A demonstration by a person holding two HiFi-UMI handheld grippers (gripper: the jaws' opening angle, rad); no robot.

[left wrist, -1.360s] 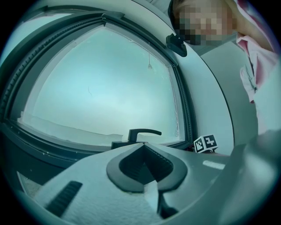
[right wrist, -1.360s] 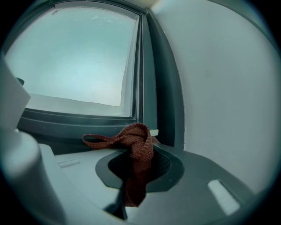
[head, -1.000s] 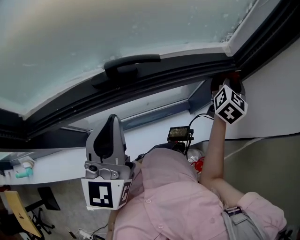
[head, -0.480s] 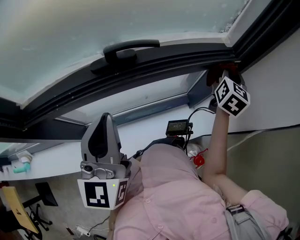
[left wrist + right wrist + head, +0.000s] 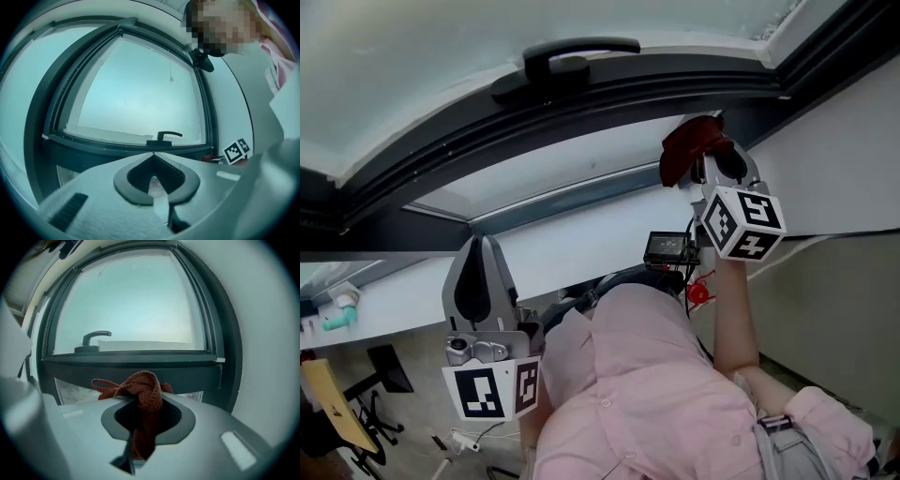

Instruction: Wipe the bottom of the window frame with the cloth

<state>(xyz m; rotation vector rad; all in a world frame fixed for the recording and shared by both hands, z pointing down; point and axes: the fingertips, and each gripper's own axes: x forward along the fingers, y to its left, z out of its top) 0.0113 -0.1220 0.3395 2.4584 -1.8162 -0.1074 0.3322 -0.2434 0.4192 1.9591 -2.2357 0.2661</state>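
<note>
The cloth [image 5: 143, 390] is a red knit rag, and it looks soft, light and limp. It will fold and drag rather than push, so I judge a bunched hold near its middle works best, with a wad left proud to meet the metal. The right tongs [image 5: 140, 401] are clenched on it in just that way, with a knotted lump above the tips and a tail hanging below. They hold it near the right corner of the window frame [image 5: 581, 103], under the bottom rail and seemingly just off it. The left tongs [image 5: 153, 154] are closed on nothing, low and well apart. No container takes part here.
</note>
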